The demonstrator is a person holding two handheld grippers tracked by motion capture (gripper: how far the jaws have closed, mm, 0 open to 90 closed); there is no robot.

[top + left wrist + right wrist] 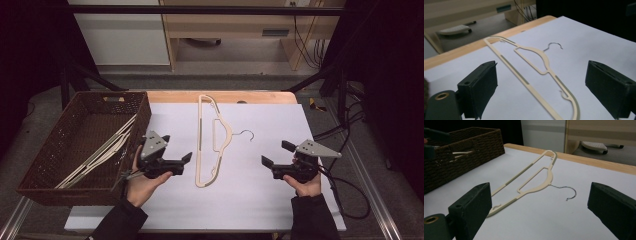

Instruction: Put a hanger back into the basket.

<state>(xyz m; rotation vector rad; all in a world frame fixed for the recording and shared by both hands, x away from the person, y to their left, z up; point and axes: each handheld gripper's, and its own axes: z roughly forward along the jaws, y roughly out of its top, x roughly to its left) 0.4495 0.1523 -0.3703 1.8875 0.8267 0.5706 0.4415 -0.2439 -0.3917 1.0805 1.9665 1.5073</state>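
Tongs both spread, empty: ours left, right. High view alone gives us hangers inside basket; gripper views detail bench hanger.

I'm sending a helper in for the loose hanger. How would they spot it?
On the white sheet, right of the brown woven basket, lies one cream hanger. Unlike the hangers in the basket, it lies flat and alone, wire hook toward the right.

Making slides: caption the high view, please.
Open left gripper and right gripper flank a cream hanger beside a basket.
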